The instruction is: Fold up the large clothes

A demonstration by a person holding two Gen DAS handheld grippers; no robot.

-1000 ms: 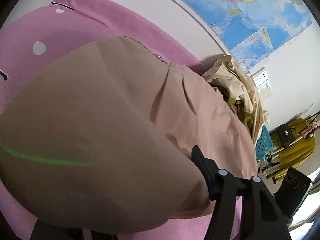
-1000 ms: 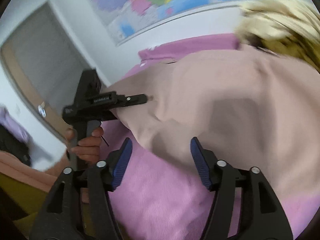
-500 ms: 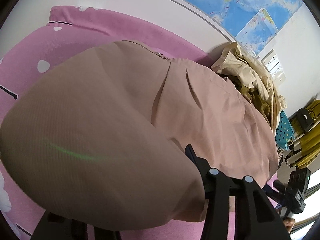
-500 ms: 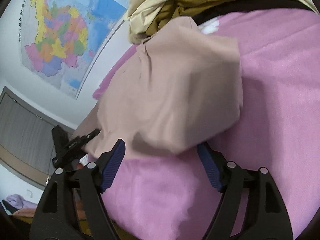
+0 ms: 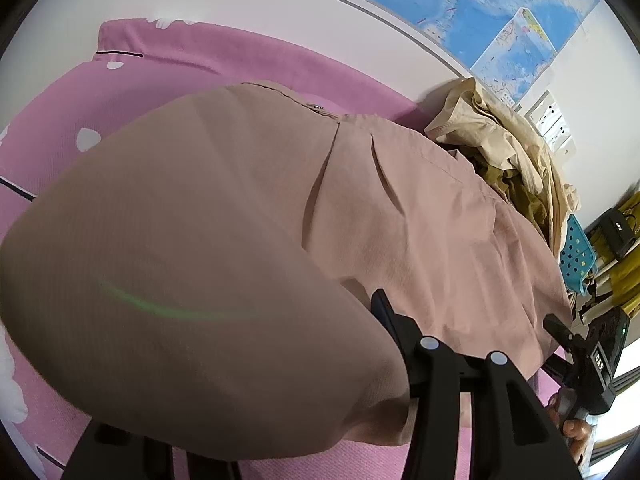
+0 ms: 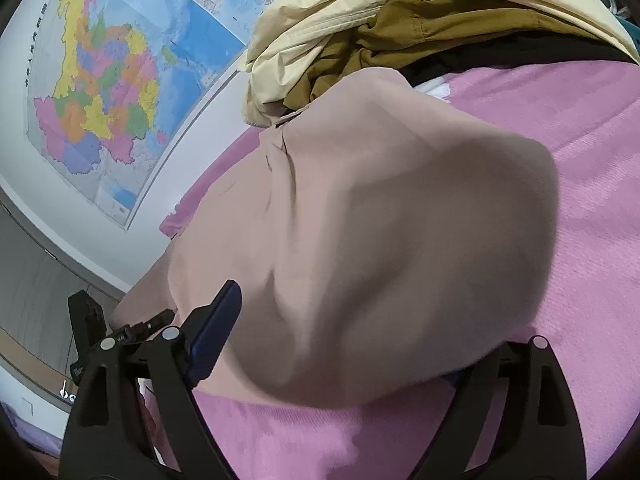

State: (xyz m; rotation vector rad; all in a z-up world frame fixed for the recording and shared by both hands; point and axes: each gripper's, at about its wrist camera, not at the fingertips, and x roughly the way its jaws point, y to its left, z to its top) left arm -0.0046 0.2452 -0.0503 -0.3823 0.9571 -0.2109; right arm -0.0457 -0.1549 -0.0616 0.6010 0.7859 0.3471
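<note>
Moved: since a second ago the right claw point(image 6: 340, 344) has rolled and come in low over the beige garment point(image 6: 360, 220), its jaws opening wider; the left claw point(image 5: 256, 364) has barely shifted.
Right claw: jaws spread and opening, a hem of the garment bulging between them; the blue pad point(image 6: 214, 334) on one finger lies against the cloth, the other pad is hidden under it, so no pinch shows.
Left claw: one finger juts out beside the cloth, the other is buried beneath a fold; the fold sits between the jaws, but I cannot tell whether they press on it.
Garment: spread on the pink bedsheet point(image 6: 580, 160), folded over itself, reaching from both claws toward the wall.
Only in left view: the garment's pleats and zip, a blue basket point(image 5: 576, 256), wall sockets, and the right claw held in a hand point(image 5: 576, 426).
Only in right view: the left claw's body at the garment's far corner.
Farther: a heap of cream and olive clothes point(image 6: 400, 24).
Farthest: wall map point(image 6: 112, 80).
</note>
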